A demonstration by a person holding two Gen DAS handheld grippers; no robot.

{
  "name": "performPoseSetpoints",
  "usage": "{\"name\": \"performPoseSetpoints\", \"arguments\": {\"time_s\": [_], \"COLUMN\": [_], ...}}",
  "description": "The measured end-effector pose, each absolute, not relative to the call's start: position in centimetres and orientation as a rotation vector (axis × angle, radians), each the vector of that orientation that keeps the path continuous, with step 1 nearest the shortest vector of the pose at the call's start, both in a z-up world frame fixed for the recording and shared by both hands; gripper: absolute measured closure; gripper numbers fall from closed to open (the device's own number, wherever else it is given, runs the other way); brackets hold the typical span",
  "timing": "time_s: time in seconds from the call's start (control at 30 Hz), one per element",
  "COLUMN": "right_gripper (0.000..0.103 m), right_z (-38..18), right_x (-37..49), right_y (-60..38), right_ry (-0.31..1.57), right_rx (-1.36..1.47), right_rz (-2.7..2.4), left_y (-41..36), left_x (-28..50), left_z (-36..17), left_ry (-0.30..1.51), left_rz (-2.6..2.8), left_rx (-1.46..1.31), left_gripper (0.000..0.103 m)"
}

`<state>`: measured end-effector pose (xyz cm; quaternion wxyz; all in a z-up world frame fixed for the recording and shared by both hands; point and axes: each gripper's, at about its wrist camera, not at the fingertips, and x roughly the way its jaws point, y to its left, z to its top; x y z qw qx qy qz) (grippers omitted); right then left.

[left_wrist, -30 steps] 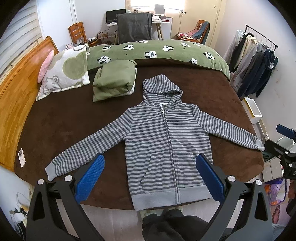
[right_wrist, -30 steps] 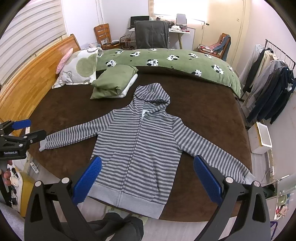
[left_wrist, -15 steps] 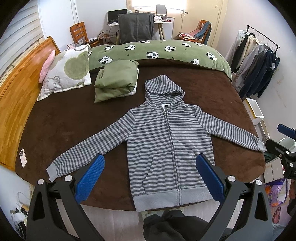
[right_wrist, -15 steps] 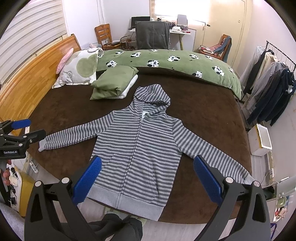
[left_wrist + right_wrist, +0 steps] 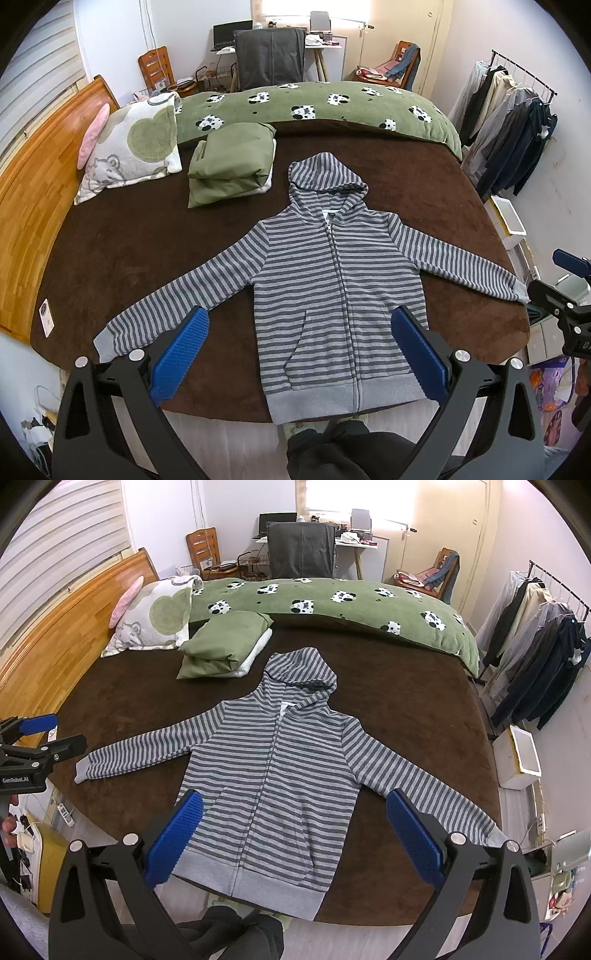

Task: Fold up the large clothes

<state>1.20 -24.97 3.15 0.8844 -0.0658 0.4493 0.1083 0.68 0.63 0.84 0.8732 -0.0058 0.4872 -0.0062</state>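
Evidently nothing is folded yet: the striped hoodie (image 5: 336, 280) lies flat mid-frame, both the left gripper (image 5: 299, 350) and right gripper (image 5: 291, 827) hover with fingers wide apart and empty, so a sleeve cuff (image 5: 107, 338) at lower left likely needs pinching next.

- The hoodie (image 5: 338, 280) has horizontal stripes in light grey and dark grey; its hem band and cuffs are plain light grey.
- The bed cover (image 5: 147, 240) is plain dark brown.
- The blanket (image 5: 332, 105) at the far side is green with black-and-white panda faces.
- The folded bedding (image 5: 232, 162) is olive green, with something white under it.
- The pillow (image 5: 135, 147) is white with large green circles and a pale bear drawing; a pink piece is at its edge.
- The headboard (image 5: 33, 192) is orange-brown wood.
- The left claw (image 5: 299, 354) and the right claw (image 5: 291, 834) have blue pads on black frames.
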Motion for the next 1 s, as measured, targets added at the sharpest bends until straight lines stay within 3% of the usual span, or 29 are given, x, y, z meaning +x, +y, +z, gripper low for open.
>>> {"name": "performPoseSetpoints", "arguments": {"time_s": [1.0], "right_gripper": [0.006], "right_z": [2.6], "right_x": [1.5], "right_y": [-26.3], "right_ry": [0.937], "right_rx": [-0.124], "right_rz": [0.213], "left_y": [1.0], "left_x": [0.9], "left_z": [0.6], "left_ry": [1.025], "left_rz": [0.004], "left_rx": [-0.011], "left_gripper": [0.006]}}
